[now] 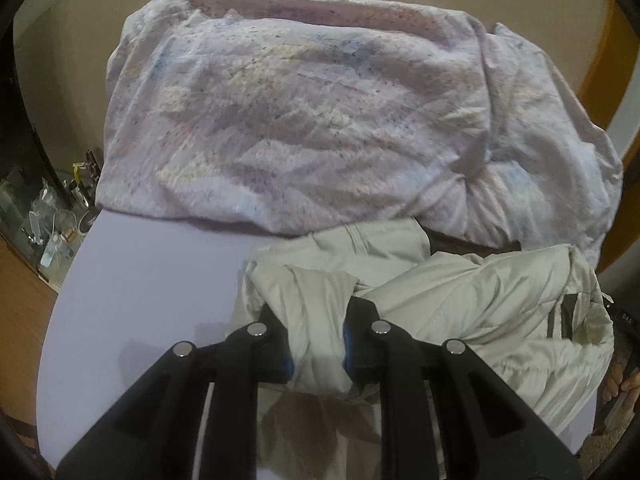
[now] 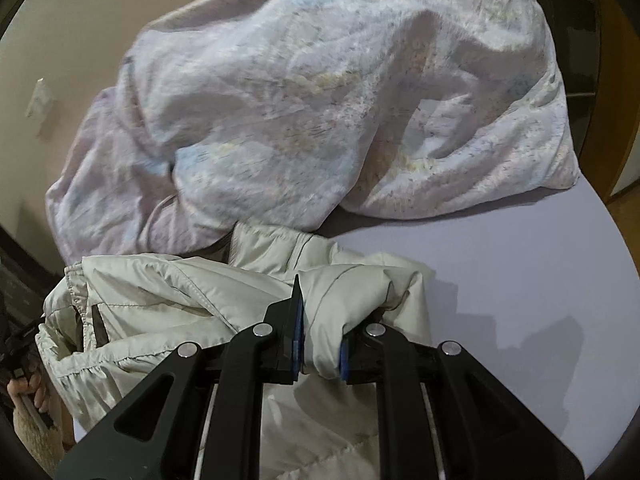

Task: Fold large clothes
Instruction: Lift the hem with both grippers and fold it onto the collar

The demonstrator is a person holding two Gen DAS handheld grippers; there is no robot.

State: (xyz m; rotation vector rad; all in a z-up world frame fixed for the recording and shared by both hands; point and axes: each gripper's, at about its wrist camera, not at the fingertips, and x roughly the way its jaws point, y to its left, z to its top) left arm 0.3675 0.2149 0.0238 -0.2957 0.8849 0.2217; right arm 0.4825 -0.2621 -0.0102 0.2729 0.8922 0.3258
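Cream quilted fabric of the jacket [image 1: 480, 304] is bunching between both tools: the left gripper [image 1: 318, 344] is clamping one fold between its blue pads, and the right gripper [image 2: 322, 344] is clamping another fold. Between the two grips the garment is lying crumpled on the pale table [image 1: 152, 280], just in front of the floral duvet [image 1: 288, 120].

No readable text or labels
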